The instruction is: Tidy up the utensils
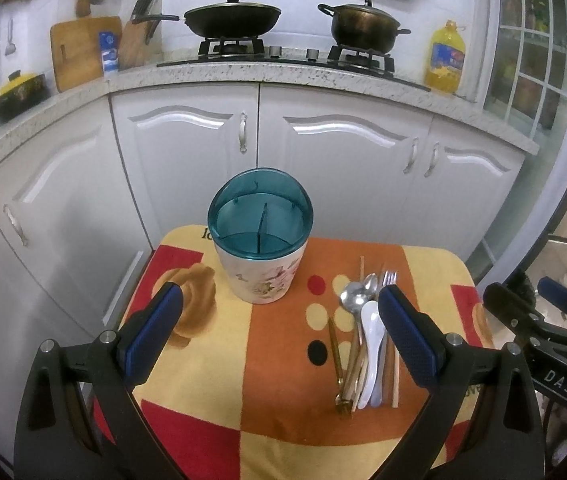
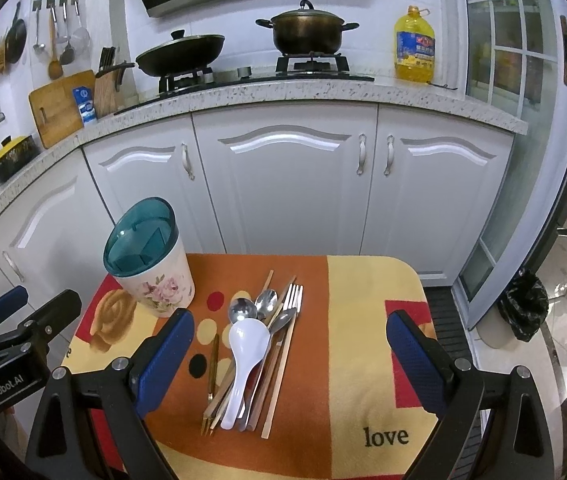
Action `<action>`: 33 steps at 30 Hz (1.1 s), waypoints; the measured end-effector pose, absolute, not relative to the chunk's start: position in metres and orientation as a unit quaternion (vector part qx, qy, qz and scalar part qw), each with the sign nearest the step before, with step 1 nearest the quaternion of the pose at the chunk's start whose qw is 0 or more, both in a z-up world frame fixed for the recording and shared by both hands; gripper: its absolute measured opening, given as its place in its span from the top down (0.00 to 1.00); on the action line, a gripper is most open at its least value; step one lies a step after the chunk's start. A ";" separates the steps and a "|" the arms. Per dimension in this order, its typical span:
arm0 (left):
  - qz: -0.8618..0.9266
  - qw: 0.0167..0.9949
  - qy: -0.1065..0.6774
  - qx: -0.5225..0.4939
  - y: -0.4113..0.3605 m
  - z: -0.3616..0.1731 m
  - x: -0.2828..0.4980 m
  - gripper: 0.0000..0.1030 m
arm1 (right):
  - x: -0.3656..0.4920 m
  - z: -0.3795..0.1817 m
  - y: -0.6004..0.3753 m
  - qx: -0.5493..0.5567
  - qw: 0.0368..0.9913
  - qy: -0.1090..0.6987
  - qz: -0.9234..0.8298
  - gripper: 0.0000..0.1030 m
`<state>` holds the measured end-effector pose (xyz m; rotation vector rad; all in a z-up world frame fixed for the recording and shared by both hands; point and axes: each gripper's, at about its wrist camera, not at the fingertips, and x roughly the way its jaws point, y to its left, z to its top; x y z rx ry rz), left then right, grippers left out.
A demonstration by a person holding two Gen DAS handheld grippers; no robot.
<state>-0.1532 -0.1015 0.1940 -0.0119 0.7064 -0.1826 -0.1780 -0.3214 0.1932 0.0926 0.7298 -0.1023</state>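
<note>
A floral white utensil holder (image 1: pixel 261 276) with a teal divided insert stands upright at the far left of the cloth-covered table; it also shows in the right wrist view (image 2: pixel 155 284). A pile of utensils lies right of it: a white soup spoon (image 2: pixel 243 360), metal spoons (image 2: pixel 241 310), a fork (image 2: pixel 293 300), wooden chopsticks (image 2: pixel 279 376) and a small gold fork (image 2: pixel 212 376). The pile also shows in the left wrist view (image 1: pixel 367 340). My left gripper (image 1: pixel 279 304) is open, near the holder. My right gripper (image 2: pixel 289 334) is open above the pile.
The table is small, covered by an orange, yellow and red cloth (image 2: pixel 363 340). White cabinets (image 2: pixel 291 188) stand close behind it. The counter above holds a wok (image 2: pixel 181 54), a pot (image 2: pixel 307 32) and an oil bottle (image 2: pixel 415 46). A black bin (image 2: pixel 523 306) stands at right.
</note>
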 end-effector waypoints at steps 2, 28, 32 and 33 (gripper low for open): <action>-0.091 0.935 0.344 -0.005 -0.104 0.195 -0.154 0.04 | -0.179 0.194 -0.322 0.046 0.932 0.356 -0.052 0.06; -0.089 0.934 0.345 -0.010 -0.106 0.190 -0.151 0.04 | -0.176 0.193 -0.328 0.046 0.929 0.362 -0.062 0.06; -0.089 0.934 0.345 -0.010 -0.107 0.190 -0.150 0.04 | -0.174 0.190 -0.327 0.044 0.927 0.366 -0.063 0.06; -0.089 0.934 0.345 -0.010 -0.106 0.190 -0.150 0.04 | -0.173 0.189 -0.327 0.044 0.927 0.367 -0.063 0.06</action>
